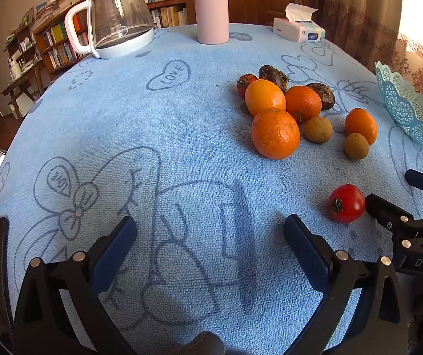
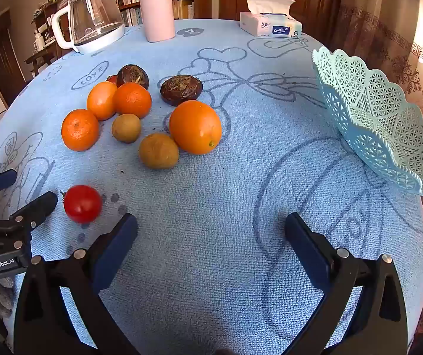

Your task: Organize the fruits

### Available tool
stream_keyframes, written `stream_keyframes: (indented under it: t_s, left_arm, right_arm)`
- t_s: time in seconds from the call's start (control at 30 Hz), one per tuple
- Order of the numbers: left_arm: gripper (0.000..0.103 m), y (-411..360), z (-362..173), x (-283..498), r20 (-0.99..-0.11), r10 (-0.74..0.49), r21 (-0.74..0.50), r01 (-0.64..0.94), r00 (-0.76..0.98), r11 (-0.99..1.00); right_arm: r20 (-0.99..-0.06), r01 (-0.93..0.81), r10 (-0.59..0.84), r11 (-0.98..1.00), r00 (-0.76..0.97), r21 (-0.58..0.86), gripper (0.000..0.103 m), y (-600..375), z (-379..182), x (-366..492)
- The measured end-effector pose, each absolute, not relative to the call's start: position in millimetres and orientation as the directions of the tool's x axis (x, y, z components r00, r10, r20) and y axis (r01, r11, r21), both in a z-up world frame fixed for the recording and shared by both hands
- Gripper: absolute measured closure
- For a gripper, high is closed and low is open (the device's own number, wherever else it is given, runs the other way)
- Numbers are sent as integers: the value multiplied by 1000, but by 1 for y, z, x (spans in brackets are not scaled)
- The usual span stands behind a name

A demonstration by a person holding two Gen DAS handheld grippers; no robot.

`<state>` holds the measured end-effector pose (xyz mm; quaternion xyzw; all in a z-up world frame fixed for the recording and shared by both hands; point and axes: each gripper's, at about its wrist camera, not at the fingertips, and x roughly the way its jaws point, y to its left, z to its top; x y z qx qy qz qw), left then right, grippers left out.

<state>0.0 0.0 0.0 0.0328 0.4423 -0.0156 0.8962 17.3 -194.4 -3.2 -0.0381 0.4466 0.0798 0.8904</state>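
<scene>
Both the left gripper (image 1: 210, 230) and the right gripper (image 2: 211, 227) hang with fingers spread wide and empty over the blue cloth (image 2: 211, 177). The fruits lie loose: a red tomato (image 2: 82, 203) at lower left of the right wrist view, oranges and brown fruits clustered at upper left, the lattice basket (image 2: 389, 136) empty at the right edge. Starting with the lone tomato looks wisest: straddle it squarely, close gently so the soft skin is not crushed, then carry it across to the basket.

Four oranges (image 2: 195, 127), two brown kiwis (image 2: 158, 150), two dark wrinkled fruits (image 2: 181, 89) and a half-hidden tomato (image 1: 245, 82) cluster left of the tilted, empty blue basket (image 2: 371, 112); another red tomato (image 2: 82, 203) lies apart, nearer.
</scene>
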Motion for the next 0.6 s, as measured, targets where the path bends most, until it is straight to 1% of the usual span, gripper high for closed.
stream_keyframes:
  t_s: [0.6]
  left_arm:
    - [5,2,-2,2,-793,2,47,58,609,997]
  right_arm:
    - [-804,-175,107,985,585,3,2,-194,-4,19]
